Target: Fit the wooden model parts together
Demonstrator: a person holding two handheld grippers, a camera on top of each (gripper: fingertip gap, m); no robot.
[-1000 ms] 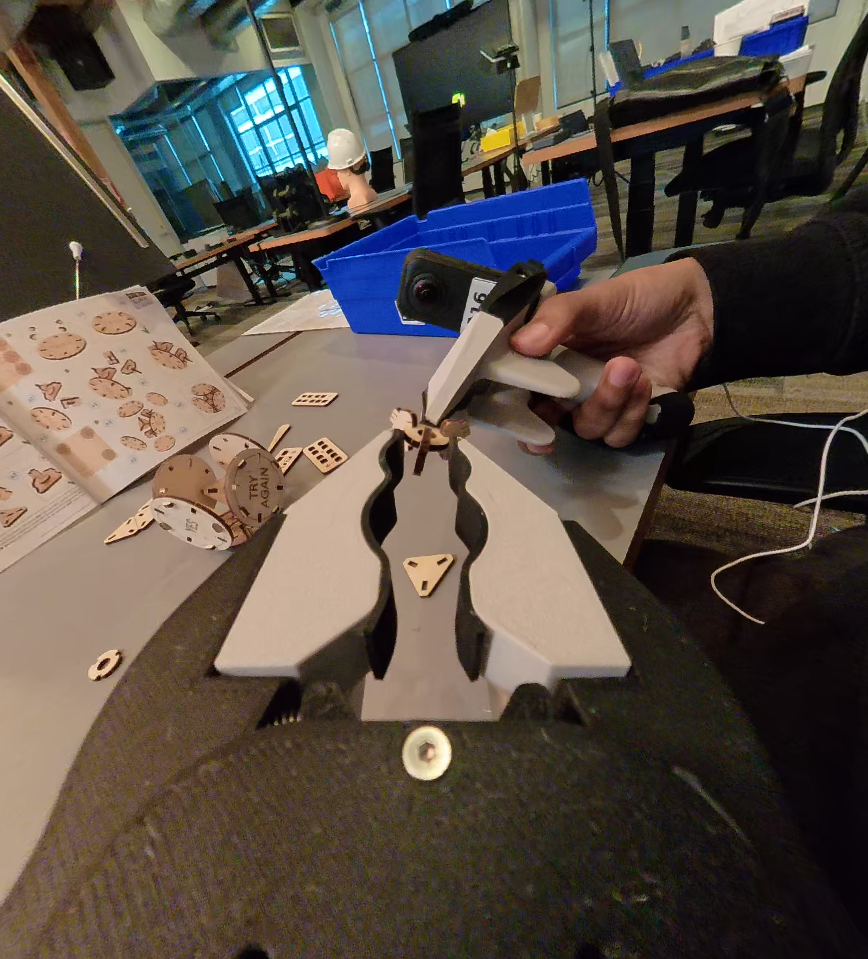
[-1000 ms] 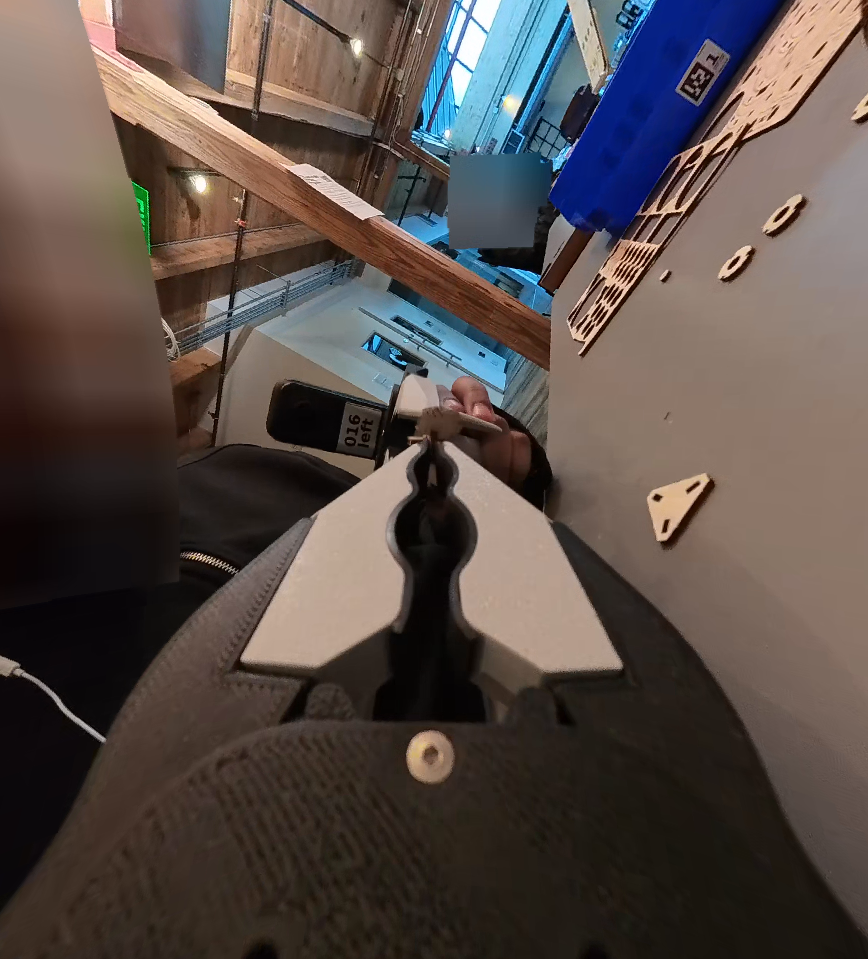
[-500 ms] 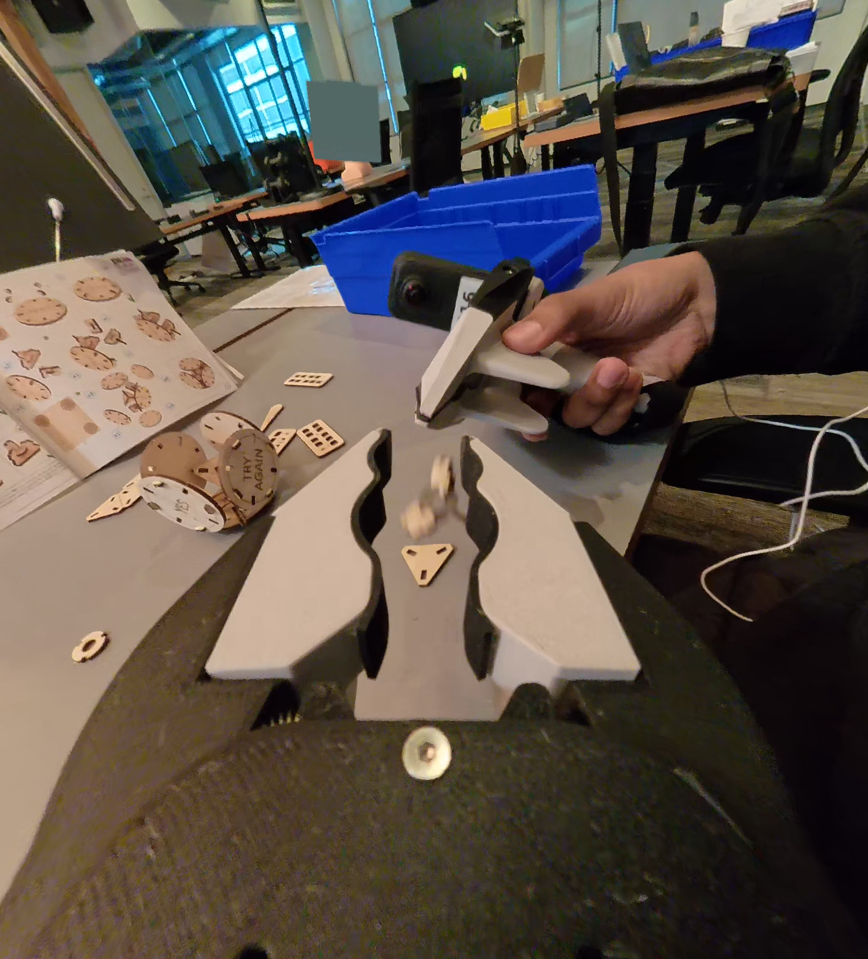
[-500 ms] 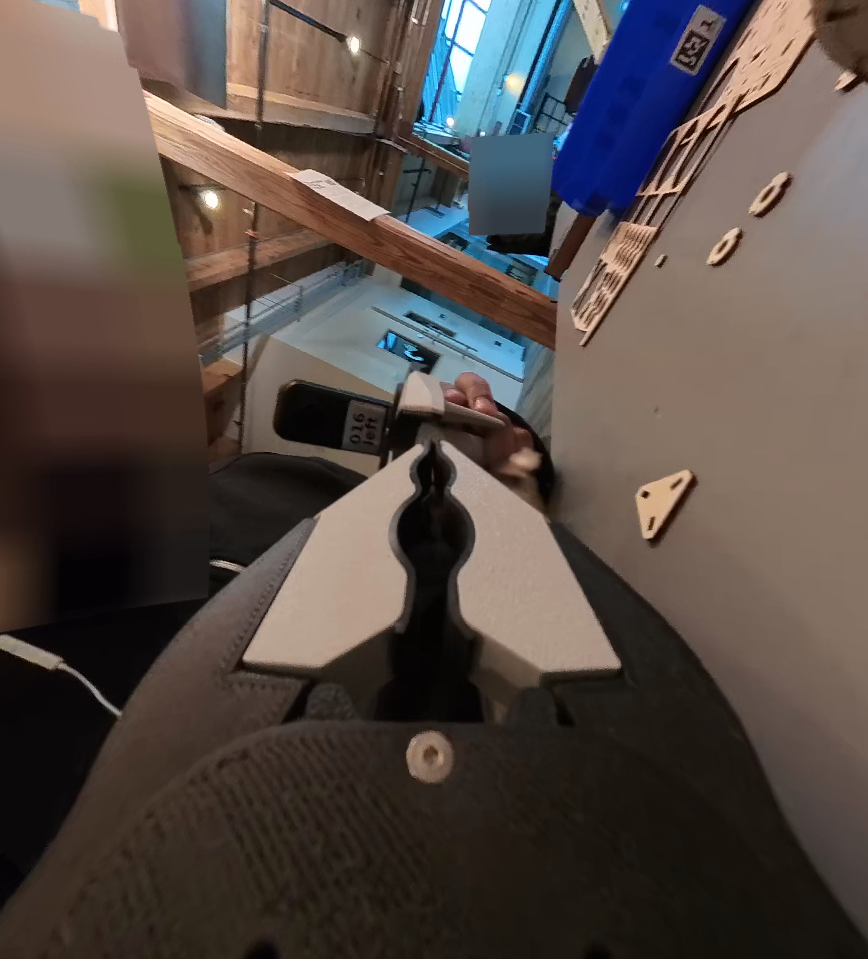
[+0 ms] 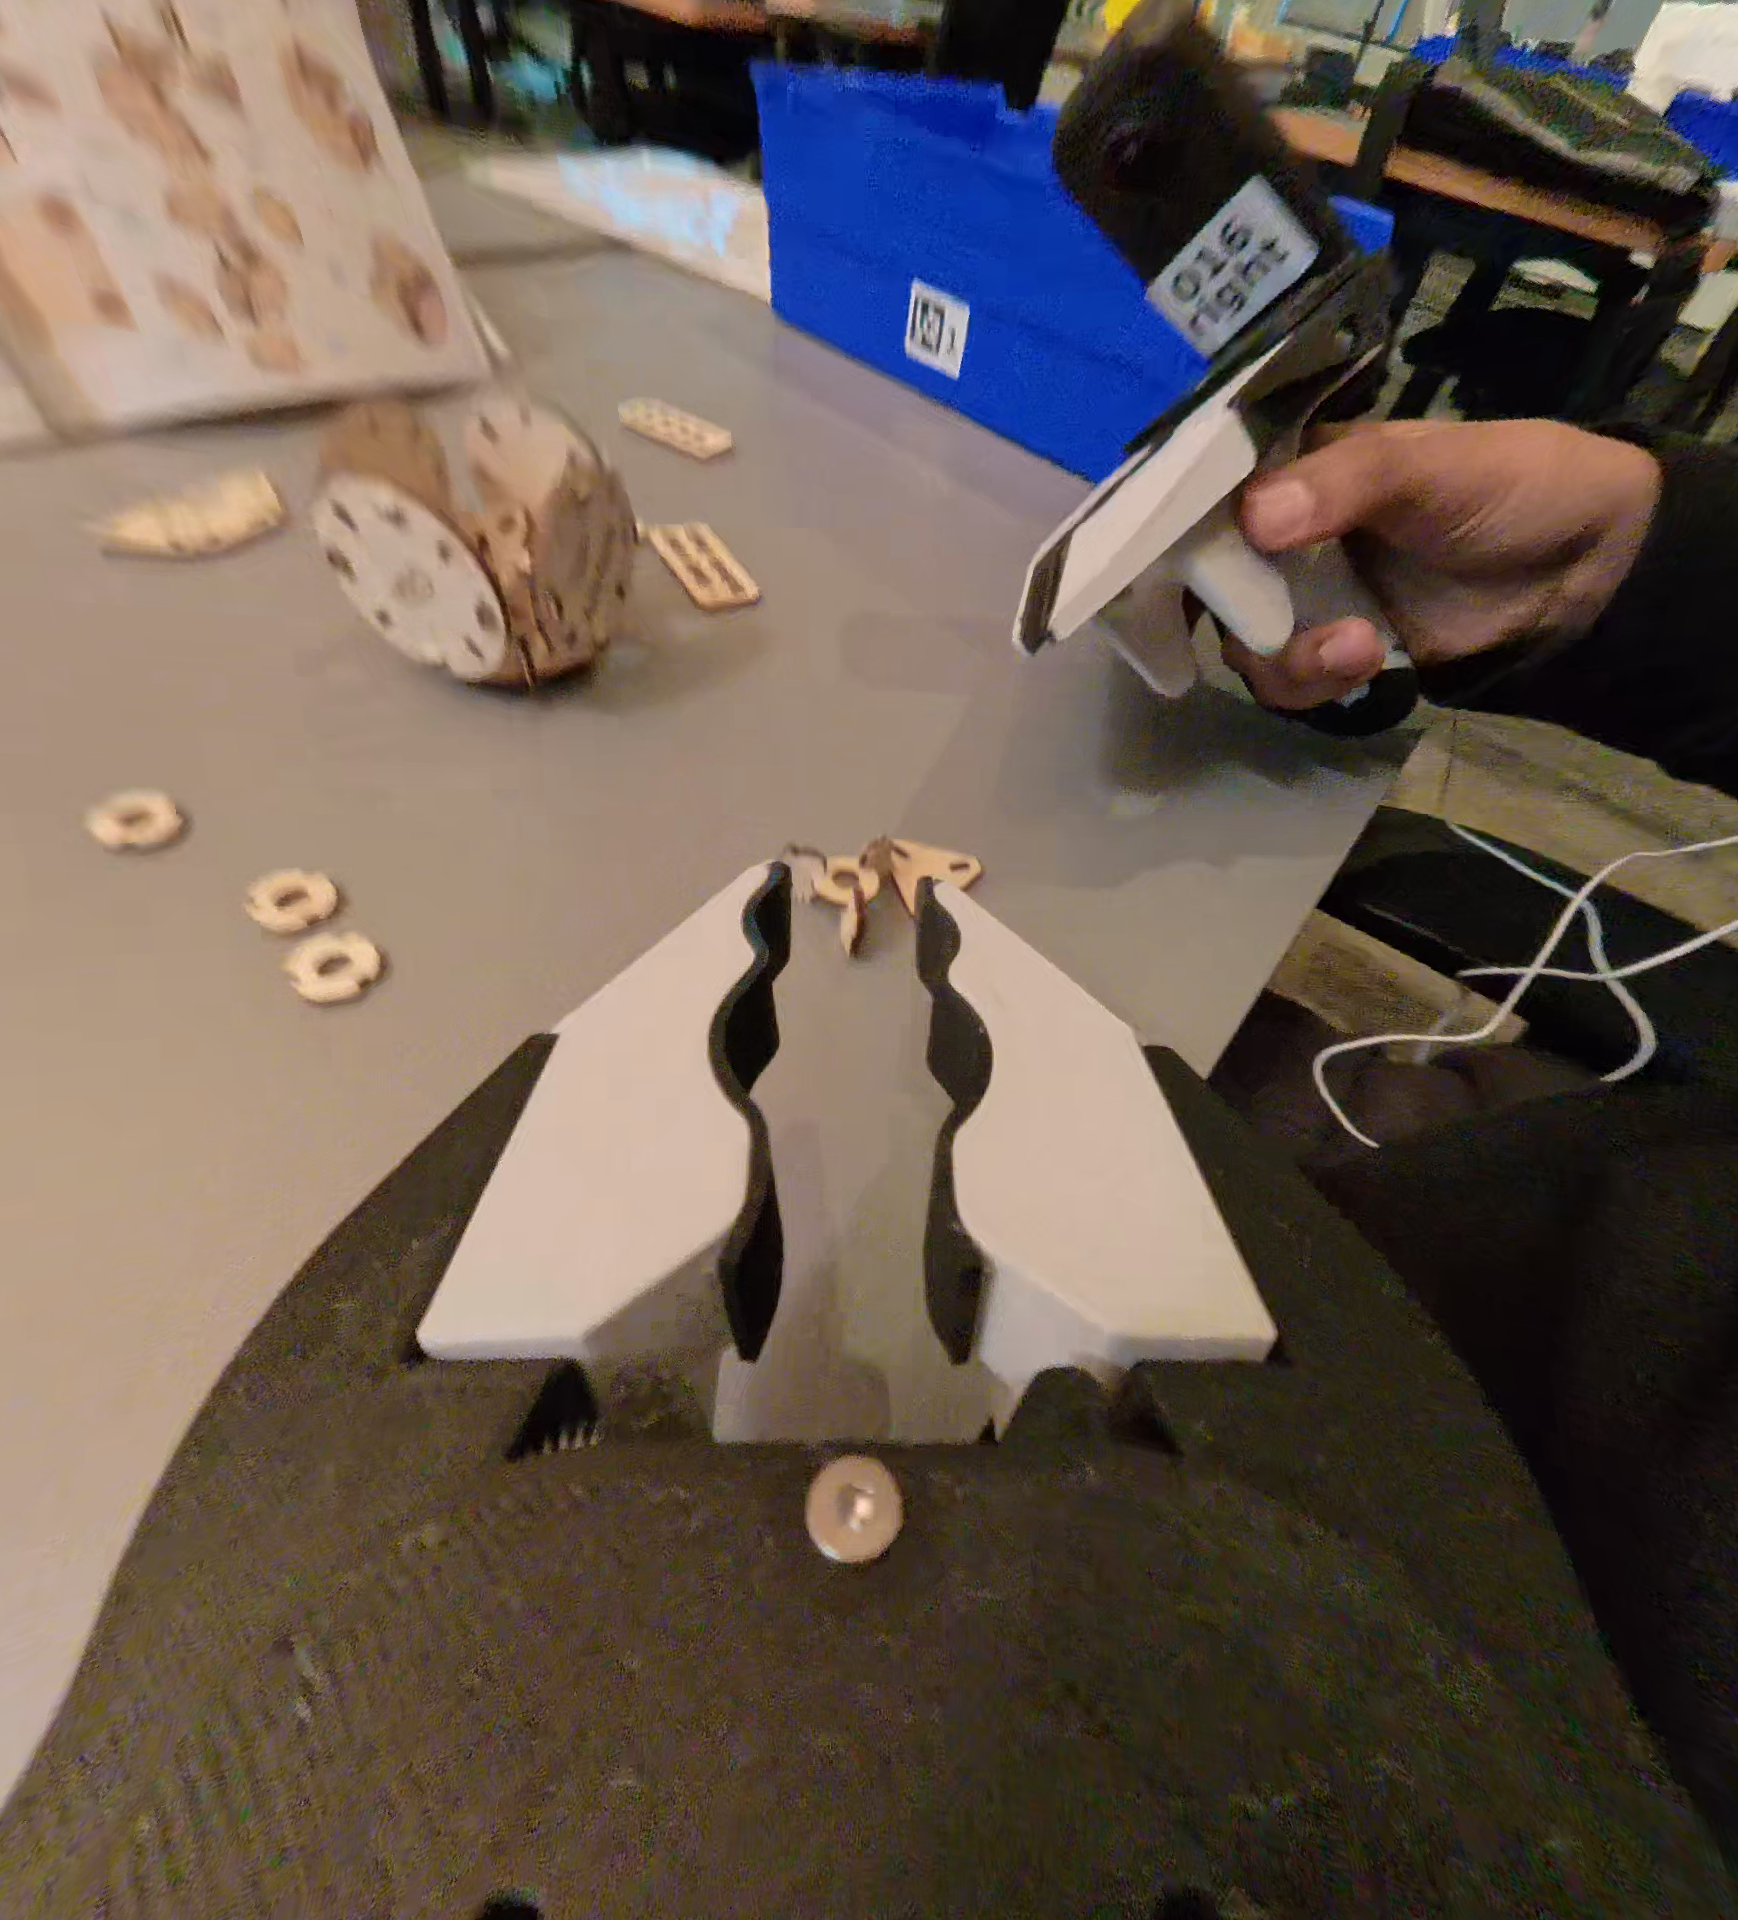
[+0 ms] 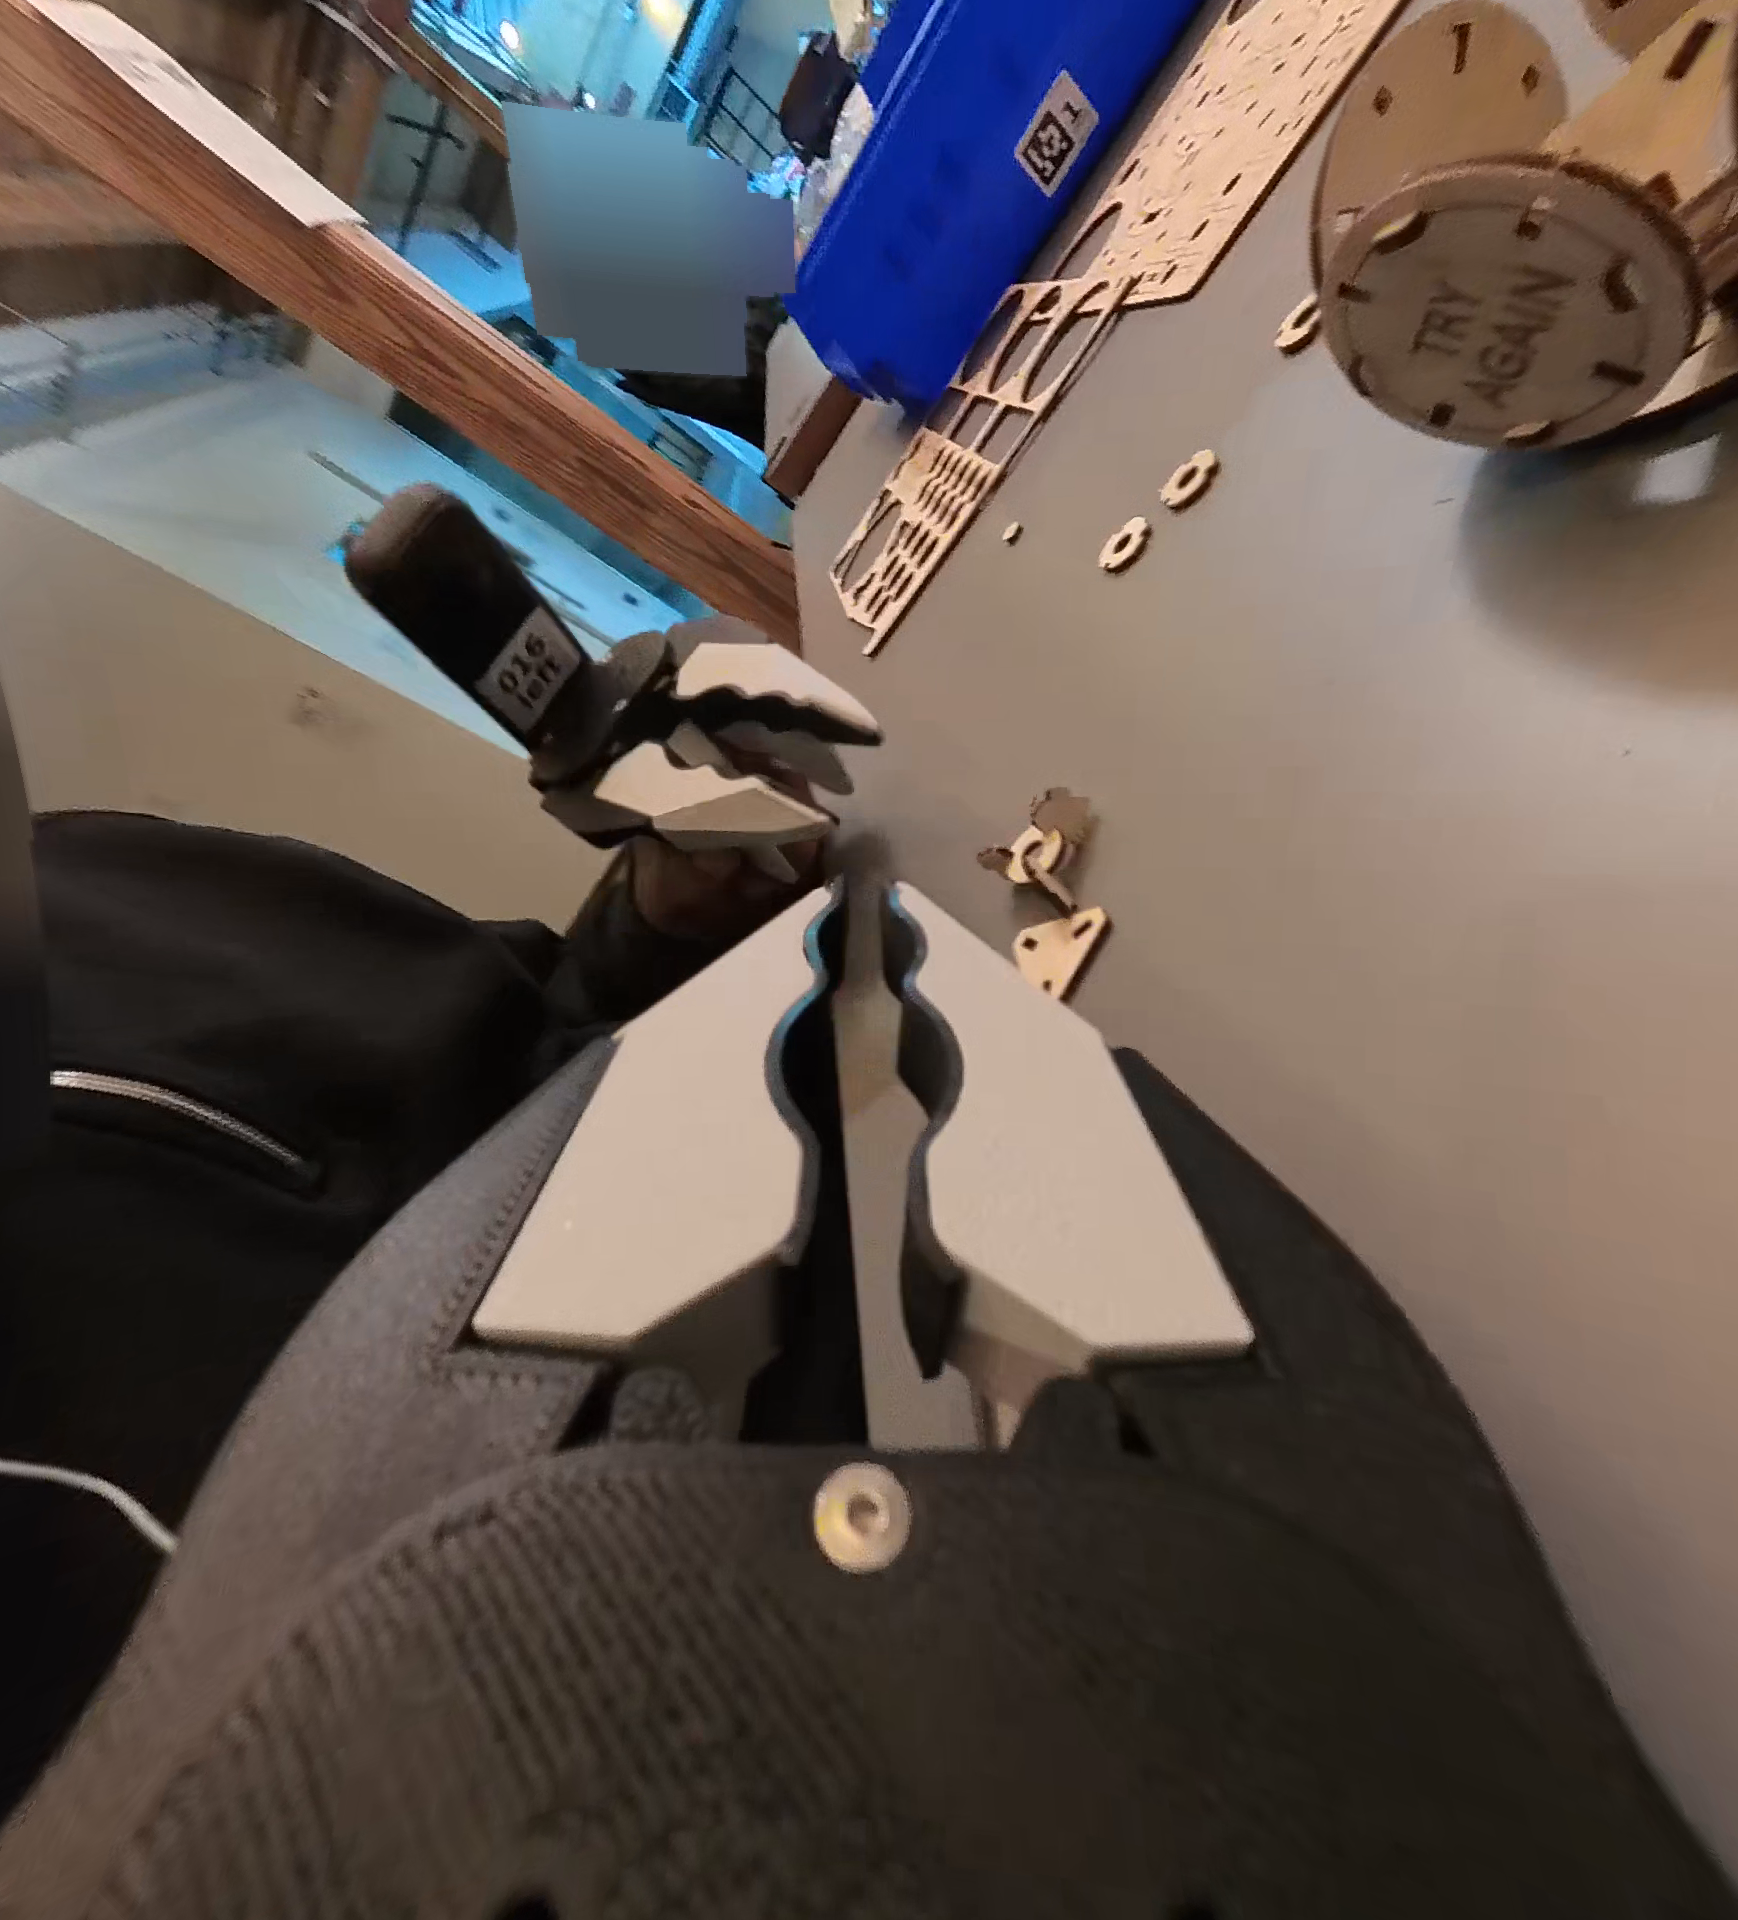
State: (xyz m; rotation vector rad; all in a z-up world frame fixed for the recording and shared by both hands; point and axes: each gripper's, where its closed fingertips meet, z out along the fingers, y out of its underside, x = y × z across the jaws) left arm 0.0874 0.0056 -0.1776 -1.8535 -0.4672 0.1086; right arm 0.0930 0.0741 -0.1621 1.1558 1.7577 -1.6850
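Observation:
A small wooden assembly (image 5: 837, 879) of a ring and thin arms lies on the grey table (image 5: 429, 831), just beyond my left gripper's tips. It touches a flat wooden triangle (image 5: 932, 868). My left gripper (image 5: 852, 883) is open and low over the table, and neither pad touches the assembly. The right wrist view shows the assembly (image 6: 1036, 857) and triangle (image 6: 1062, 951) beside my right gripper (image 6: 860, 894). Its pads stand slightly apart with nothing between them. The left gripper (image 6: 849, 779) shows open there too. The right gripper (image 5: 1036, 623) hovers above the table.
A round wooden drum model (image 5: 475, 551) lies at back left, near several flat pieces and wooden rings (image 5: 288, 899). A blue bin (image 5: 906, 239) and an instruction sheet (image 5: 169, 208) stand behind. A cut-out wooden sheet (image 6: 1000, 447) lies near the bin. The table edge and a white cable (image 5: 1571, 956) are at right.
Both grippers held the small assembly together a second ago. It then fell from them and now lies on the table. My left gripper dropped toward it; the right pads parted slightly.

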